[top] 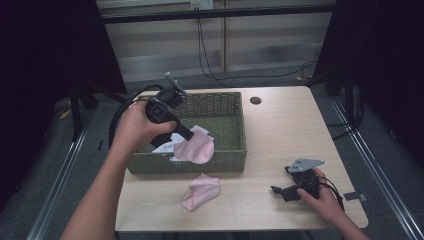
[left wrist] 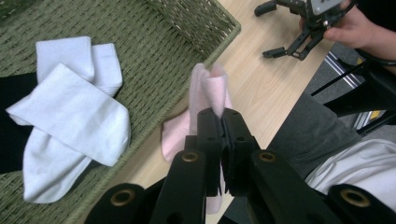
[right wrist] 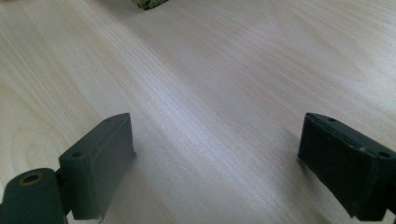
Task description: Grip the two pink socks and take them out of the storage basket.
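I see the light wooden surface (top: 280,130) carrying a green wicker basket (top: 235,125) with white socks (left wrist: 70,116) inside. My left claw (top: 192,136) is clamped on a pink sock (top: 197,150), which hangs over the basket's near wall. A second pink sock (top: 201,191) lies on the surface just in front of the basket. My right claw (top: 280,192) sits well apart, low over bare wood, jaws spread wide with nothing between them.

Black two-jaw claws (top: 186,134) with brass-coloured pivots, trailing black cables.

The pink sock's (left wrist: 211,93) lower part hides behind the clamped fingers (left wrist: 209,135); black cloth (left wrist: 9,121) cut off by the edge.
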`<state>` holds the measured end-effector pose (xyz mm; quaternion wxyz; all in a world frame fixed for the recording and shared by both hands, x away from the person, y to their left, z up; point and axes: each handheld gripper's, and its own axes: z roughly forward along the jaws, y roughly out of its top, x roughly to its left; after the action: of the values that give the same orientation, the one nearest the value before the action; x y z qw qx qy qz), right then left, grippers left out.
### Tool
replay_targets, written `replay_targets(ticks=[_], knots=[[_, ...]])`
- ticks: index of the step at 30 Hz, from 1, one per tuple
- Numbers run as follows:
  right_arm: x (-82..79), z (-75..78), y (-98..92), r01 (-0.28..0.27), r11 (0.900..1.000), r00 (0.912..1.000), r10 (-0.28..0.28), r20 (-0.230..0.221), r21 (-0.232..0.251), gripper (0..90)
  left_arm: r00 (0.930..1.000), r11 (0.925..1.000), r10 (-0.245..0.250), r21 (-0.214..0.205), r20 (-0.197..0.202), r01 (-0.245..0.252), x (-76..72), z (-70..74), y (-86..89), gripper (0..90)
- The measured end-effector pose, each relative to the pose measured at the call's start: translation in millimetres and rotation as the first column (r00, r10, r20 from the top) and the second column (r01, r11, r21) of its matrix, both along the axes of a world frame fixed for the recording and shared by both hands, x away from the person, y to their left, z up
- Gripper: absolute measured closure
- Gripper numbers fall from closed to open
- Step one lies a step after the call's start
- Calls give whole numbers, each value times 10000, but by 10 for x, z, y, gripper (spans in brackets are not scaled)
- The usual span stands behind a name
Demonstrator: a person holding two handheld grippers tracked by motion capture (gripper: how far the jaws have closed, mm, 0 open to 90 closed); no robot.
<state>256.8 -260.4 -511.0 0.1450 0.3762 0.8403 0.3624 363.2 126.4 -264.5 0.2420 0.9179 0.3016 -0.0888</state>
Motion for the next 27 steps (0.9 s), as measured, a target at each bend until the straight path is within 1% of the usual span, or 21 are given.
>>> replay_targets(ticks=[2, 3, 5, 11, 12, 15, 16, 18, 19, 21, 22, 23, 25, 26, 27], knots=[[2, -1, -1, -23, 10000, 10000, 23, 21, 3, 97, 10000, 9999, -95, -36, -26, 95, -34, -49, -13, 871], [0, 0, 0, 1, 10000, 10000, -1, -4, -2, 97, 9998, 9999, -161, 24, -73, 161, -48, -76, -19, 871], [0, 0, 0, 1, 10000, 10000, -1, -3, -2, 97, 9996, 9997, -250, 7, -164, 250, -75, -151, -37, 871], [0, 0, 0, 2, 10000, 10000, -2, -5, -1, 97, 9990, 9993, -375, 66, -247, 377, -122, -314, -80, 868], [-1, 0, 0, 0, 10000, 10000, 0, -15, 4, 97, 9986, 9990, -422, 95, -316, 425, -131, -344, -87, 867], [-2, 1, 1, 16, 10000, 10000, -16, -34, 4, 97, 9978, 9987, -501, 25, -430, 503, -153, -409, -102, 858], [-2, 1, 1, 16, 10000, 10000, -16, -37, 3, 97, 9979, 9988, -481, -40, -427, 480, -163, -433, -106, 842], [-2, 1, 1, 18, 10000, 10000, -17, -36, 4, 97, 9981, 9984, -552, -167, -286, 548, -187, -467, -112, 713], [-2, 1, -1, -11, 10000, 10000, 11, -29, -16, 97, 9985, 9985, -489, -242, -261, 483, -191, -474, -108, 656], [-1, 1, -1, -12, 10000, 10000, 12, -27, -16, 97, 9990, 9989, -433, -186, -123, 431, -199, -493, -91, 615], [-1, 1, -1, -15, 10000, 10000, 15, -22, -21, 97, 9995, 9994, -325, -126, 52, 325, -205, -503, -76, 596], [0, 0, -2, -26, 10000, 10000, 26, -15, -17, 97, 9995, 9995, -274, -158, 128, 276, -206, -513, -65, 559], [-1, 1, -1, -14, 10000, 10000, 14, -24, -17, 97, 9994, 9998, -148, -141, 301, 152, -210, -542, -26, 533], [-1, 1, -1, -14, 10000, 10000, 14, -23, -19, 97, 9987, 9999, -101, -31, 508, 103, -212, -558, -5, 517], [0, 0, -2, -25, 10000, 10000, 25, -16, -13, 97, 9980, 10000, -39, 8, 626, 38, -215, -573, 11, 487]])
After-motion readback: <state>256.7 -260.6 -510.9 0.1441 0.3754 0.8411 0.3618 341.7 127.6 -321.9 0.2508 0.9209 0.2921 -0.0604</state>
